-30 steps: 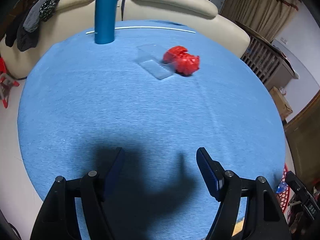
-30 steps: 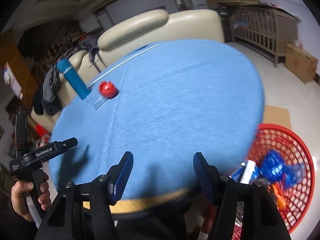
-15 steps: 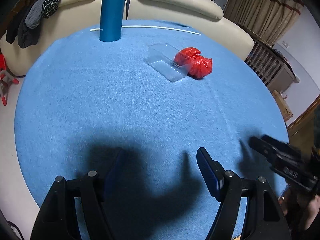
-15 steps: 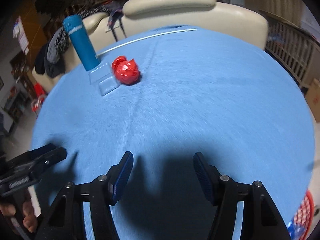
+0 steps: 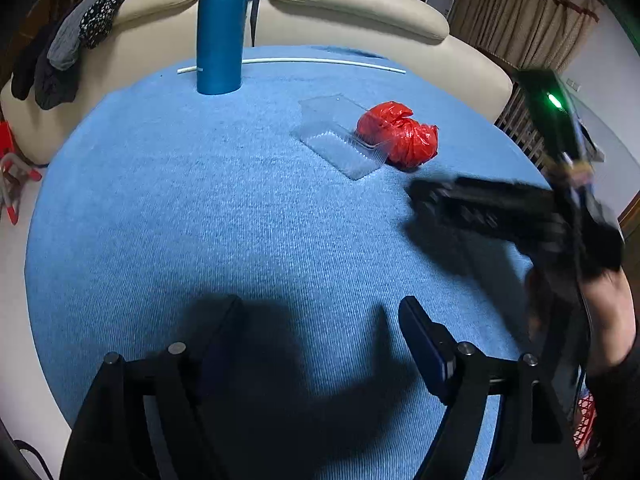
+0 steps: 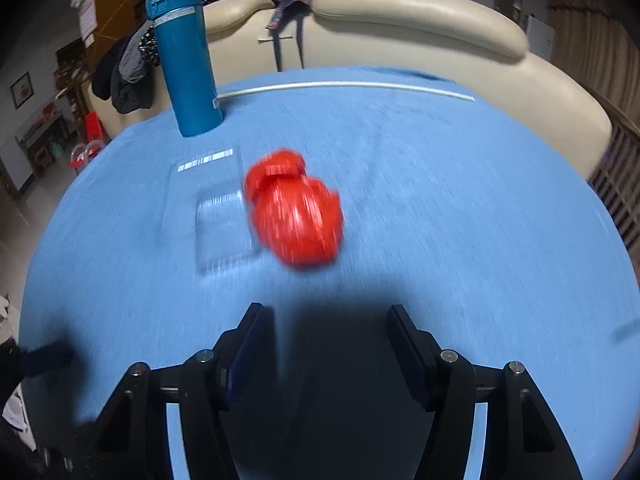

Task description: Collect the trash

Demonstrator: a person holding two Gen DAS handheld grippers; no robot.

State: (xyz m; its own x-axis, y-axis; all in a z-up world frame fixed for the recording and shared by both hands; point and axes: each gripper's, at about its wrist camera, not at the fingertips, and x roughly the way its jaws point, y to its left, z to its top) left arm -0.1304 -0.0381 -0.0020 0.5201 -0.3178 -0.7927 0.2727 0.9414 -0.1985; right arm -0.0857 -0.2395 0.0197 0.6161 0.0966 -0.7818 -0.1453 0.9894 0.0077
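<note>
We see that the right hand-held gripper [image 6: 330,344] has swung away from the desk's edge, where a red mesh basket with collected trash showed a second ago, and now faces the middle of the blue-covered desk [image 6: 460,208]; its jaws stand moderately apart with nothing between them; the crumpled red plastic bag [image 6: 296,210] lies just ahead of them, slightly to their left, touching the clear plastic tray [image 6: 222,216] on its far left. We judge it the next piece to grasp. The left hand-held gripper [image 5: 320,340] has barely shifted; its jaws are opening, empty, with the bag and tray well ahead and to the right. Beyond the tray stands a teal flask [image 6: 182,58]; its label is too small to read, and the tray's white striped mark is blurred; no brand is legible.
</note>
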